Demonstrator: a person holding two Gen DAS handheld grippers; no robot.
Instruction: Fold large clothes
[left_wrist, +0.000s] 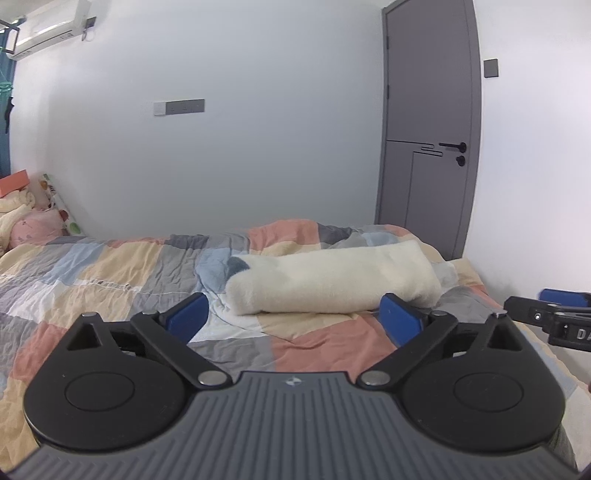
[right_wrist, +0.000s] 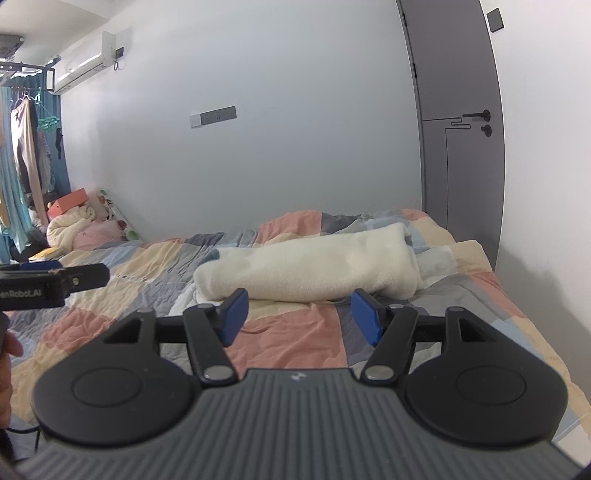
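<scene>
A cream fleece garment (left_wrist: 332, 282) lies folded into a long thick bundle on the patchwork quilt (left_wrist: 110, 280), with a grey patch at its left end. It also shows in the right wrist view (right_wrist: 310, 264). My left gripper (left_wrist: 293, 317) is open and empty, held just short of the bundle's near edge. My right gripper (right_wrist: 299, 314) is open and empty, also just short of the bundle. The right gripper shows at the right edge of the left wrist view (left_wrist: 554, 317), and the left gripper at the left edge of the right wrist view (right_wrist: 55, 278).
The bed (right_wrist: 295, 339) runs along a white wall, with a grey door (left_wrist: 432, 147) at its far right corner. Pillows, bedding and an orange box (right_wrist: 70, 201) pile at the far left. Clothes hang on a rack (right_wrist: 26, 147) at the left.
</scene>
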